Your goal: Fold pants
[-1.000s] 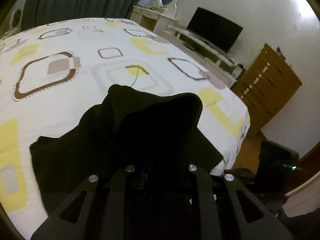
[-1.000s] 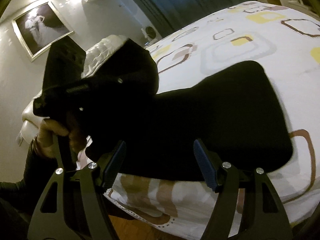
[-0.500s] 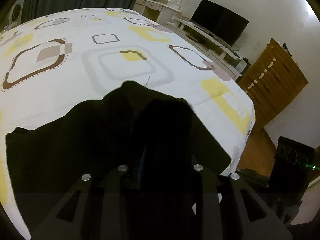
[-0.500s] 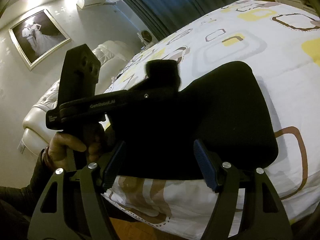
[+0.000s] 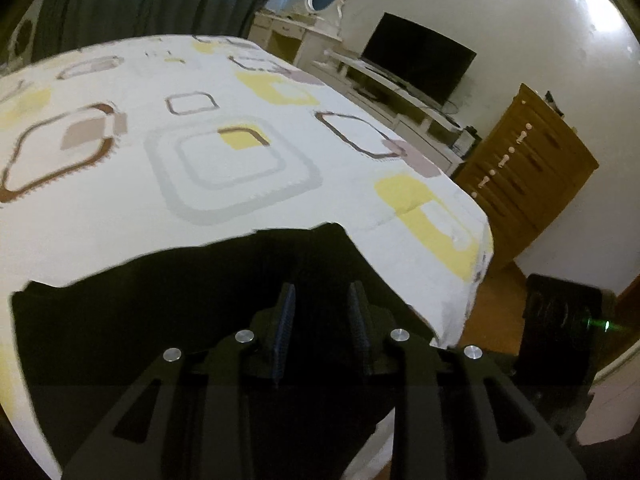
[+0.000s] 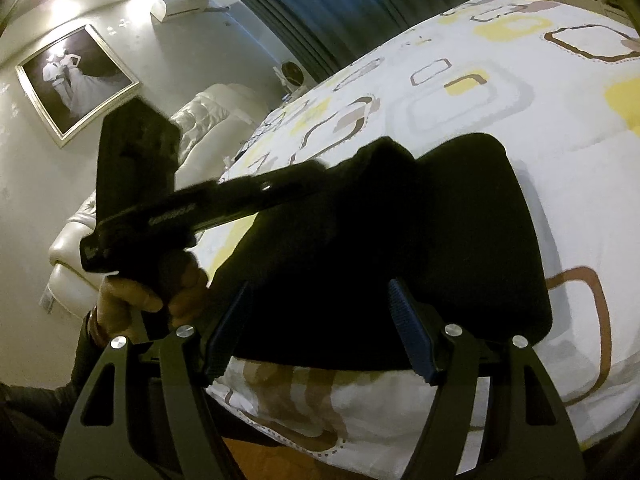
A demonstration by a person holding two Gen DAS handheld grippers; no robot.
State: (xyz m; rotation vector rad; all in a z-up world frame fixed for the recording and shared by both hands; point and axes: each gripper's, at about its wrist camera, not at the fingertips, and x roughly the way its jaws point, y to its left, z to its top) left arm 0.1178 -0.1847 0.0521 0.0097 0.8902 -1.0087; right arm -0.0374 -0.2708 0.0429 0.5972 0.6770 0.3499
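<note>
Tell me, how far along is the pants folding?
Well along, it seems. Done: the black pants lie on the bedspread as a compact folded block near the bed's corner. In hand: the left gripper is opening its jaws over the fabric, apparently letting go after laying a fold. The right gripper is open at the near edge, holding nothing. Left: perhaps one more fold or some smoothing; I can't tell.

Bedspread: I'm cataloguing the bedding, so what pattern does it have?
The bedspread is white with rounded squares in yellow, brown and grey, clearest in the left wrist view.
</note>
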